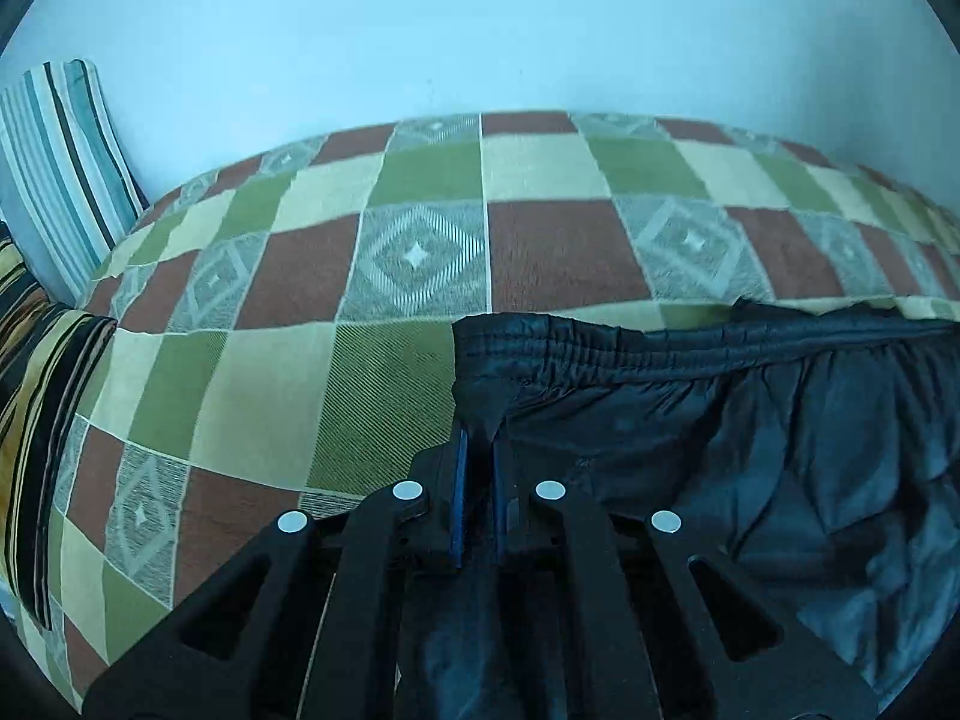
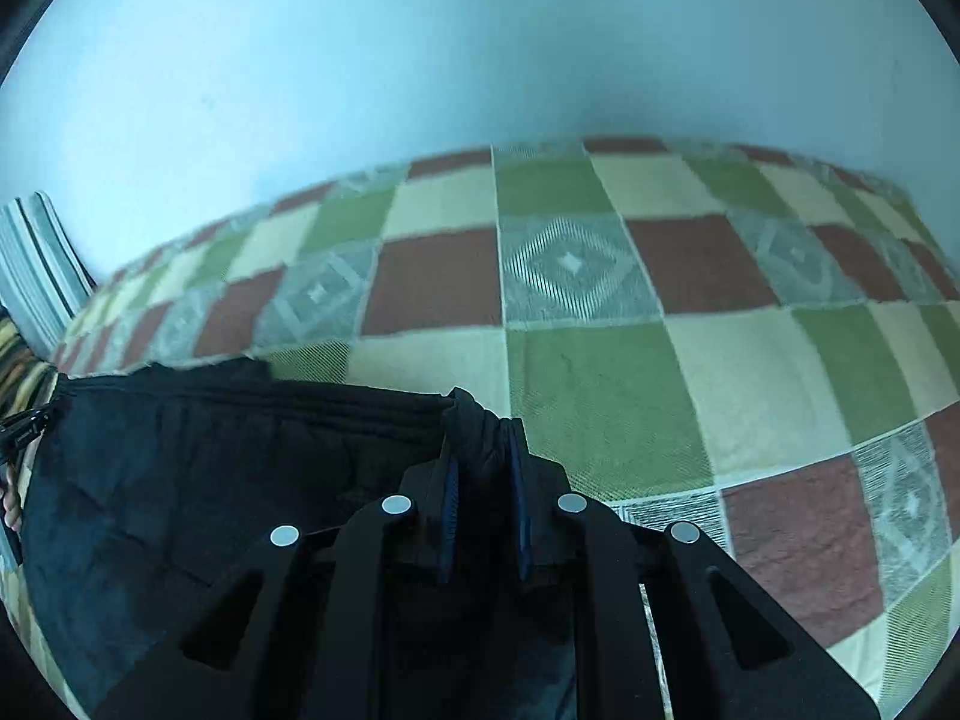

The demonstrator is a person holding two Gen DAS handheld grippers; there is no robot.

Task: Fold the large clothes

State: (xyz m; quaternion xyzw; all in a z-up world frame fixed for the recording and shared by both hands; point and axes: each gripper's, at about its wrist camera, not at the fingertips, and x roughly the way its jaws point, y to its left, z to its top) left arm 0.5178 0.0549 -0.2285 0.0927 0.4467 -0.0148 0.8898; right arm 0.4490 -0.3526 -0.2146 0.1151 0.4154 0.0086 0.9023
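Surface: a bed covered by a chequered woven bedspread [image 1: 420,192] in green, cream, rust-red and grey diamond squares; it serves as the landmark for all places below.
Garment: a large black, slightly shiny pair of trousers with a gathered elastic waistband [image 1: 750,420], lying on the near part of the bedspread, waistband towards the far wall, fabric creased and rumpled.
Garment extent: the waistband runs sideways across the bedspread between the two tools; the rest of the cloth spreads towards the near edge of the bedspread.
Left gripper [image 1: 478,450]: black two-finger tool with blue pads, jaws drawn tightly together, pinching the left end of the waistband, at the corner of the garment; a small peak of cloth rises from between the pads.
Right gripper [image 2: 483,450]: same make, jaws nearly together, clamped on a bunched fold at the right end of the waistband [image 2: 240,396]; cloth stands up between the pads.
Wall: a plain pale blue wall [image 1: 480,30] rises behind the far edge of the bedspread.
Left end of bedspread: a blue, white and black striped pillow [image 1: 60,162] leans upright against the wall; a yellow, brown and black striped cushion [image 1: 36,396] lies just nearer.
Image quality: right wrist view is slightly blurred.
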